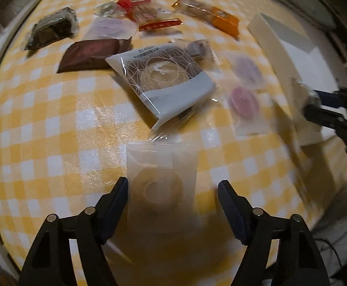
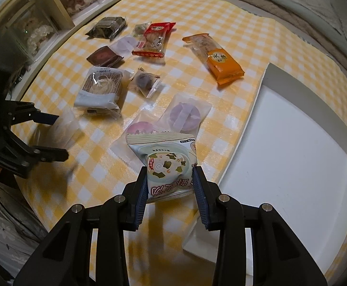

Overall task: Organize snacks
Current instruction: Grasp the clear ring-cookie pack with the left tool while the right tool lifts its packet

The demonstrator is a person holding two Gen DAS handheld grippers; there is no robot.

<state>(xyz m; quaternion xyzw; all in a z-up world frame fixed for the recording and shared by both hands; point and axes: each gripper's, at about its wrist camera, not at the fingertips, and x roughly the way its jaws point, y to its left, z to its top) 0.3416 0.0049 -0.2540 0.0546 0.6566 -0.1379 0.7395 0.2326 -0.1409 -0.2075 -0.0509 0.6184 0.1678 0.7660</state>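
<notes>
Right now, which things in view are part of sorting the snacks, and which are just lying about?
Job:
- left gripper, open around translucent ring-snack packet
- right gripper, shut on pale blue packet
- white tray
- orange packet, red packet, grey-white packet

Lying about:
- checked tablecloth
- display boxes beyond the table edge
</notes>
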